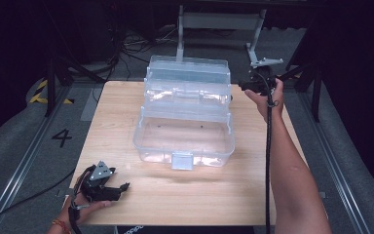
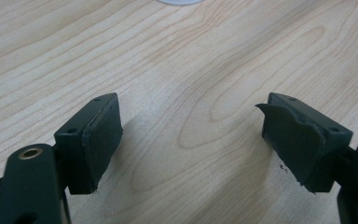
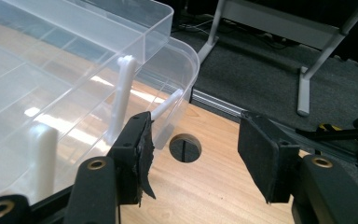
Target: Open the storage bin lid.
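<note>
Two grippers on show, and they sit far apart. Centre stage is the clear plastic organiser box (image 1: 185, 114), standing open in the middle of the wooden worktop (image 1: 126, 122), its tiered trays stepped back toward the far edge and its deep bottom tub nearest the person, latch tab facing forward.

Down at the near left corner, the left gripper (image 1: 119, 187) rests low over the worktop in the person's left hand (image 1: 85, 202), well clear of the box. From the left gripper view its jaws stand wide apart, nothing between them, just bare wood grain (image 2: 186, 93) beneath; one pad (image 2: 293, 140) looks ragged at its edge.

Over on the far right, the right gripper (image 1: 246, 87) is held up beside the box's right end, level with the upper trays, the right hand (image 1: 270, 100) wrapped around it and its cable trailing back along the forearm. The right gripper view puts us close in: jaws apart, gripping nothing. The one jaw sits just beside the clear tray wall (image 3: 74, 84), close to a thin white hinge arm (image 3: 121, 98), though contact is hard to call. Between the jaws, a round cable hole (image 3: 185, 148) shows in the worktop, and beyond the edge lies dark floor with a grey metal stand (image 3: 307, 60)
</note>
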`<state>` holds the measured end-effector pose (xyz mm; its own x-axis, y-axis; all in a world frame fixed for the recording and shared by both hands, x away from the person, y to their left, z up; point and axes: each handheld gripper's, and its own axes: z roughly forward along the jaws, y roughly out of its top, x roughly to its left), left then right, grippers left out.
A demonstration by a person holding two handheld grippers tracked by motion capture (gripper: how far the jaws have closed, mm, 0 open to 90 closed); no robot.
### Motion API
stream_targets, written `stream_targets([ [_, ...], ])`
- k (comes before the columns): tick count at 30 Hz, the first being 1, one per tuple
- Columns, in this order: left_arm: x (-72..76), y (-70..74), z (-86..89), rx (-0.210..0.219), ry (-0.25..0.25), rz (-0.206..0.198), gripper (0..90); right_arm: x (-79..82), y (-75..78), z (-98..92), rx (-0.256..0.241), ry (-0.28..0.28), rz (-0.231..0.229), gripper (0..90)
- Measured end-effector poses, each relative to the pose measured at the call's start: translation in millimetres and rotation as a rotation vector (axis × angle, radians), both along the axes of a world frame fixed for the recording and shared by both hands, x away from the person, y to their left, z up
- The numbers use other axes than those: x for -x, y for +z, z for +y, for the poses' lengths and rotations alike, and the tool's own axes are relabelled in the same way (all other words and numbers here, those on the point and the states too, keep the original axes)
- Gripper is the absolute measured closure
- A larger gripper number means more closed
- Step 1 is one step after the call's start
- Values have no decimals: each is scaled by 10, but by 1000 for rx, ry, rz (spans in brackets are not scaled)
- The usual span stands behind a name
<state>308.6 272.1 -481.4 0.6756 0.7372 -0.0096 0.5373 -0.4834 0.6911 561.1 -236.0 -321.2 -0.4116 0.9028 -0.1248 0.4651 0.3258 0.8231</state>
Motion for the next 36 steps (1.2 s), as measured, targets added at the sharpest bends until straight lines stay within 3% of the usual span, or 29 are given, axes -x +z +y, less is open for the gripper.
stream_targets([
  [9, 0, 0, 0, 0, 0, 0, 205, 207, -5, -3, 46, 46, -10, 418],
  [11, 0, 0, 0, 0, 0, 0, 205, 236, -5, -1, 39, 59, 11, 400],
  [15, 0, 0, 0, 0, 0, 0, 205, 335, 0, 16, 63, 86, -8, 399],
  [25, 1, 0, -1, 0, 1, 0, 204, 569, 54, 36, 77, 155, -32, 390],
  [29, 0, 1, 0, -3, 2, -3, 204, 660, 41, 13, 50, 180, -24, 386],
  [34, 0, 1, 1, -3, 1, -3, 204, 778, -16, 4, 86, 198, -18, 384],
  [36, 0, 1, 1, -2, 2, -3, 204, 844, -37, -20, 90, 206, -37, 384],
])
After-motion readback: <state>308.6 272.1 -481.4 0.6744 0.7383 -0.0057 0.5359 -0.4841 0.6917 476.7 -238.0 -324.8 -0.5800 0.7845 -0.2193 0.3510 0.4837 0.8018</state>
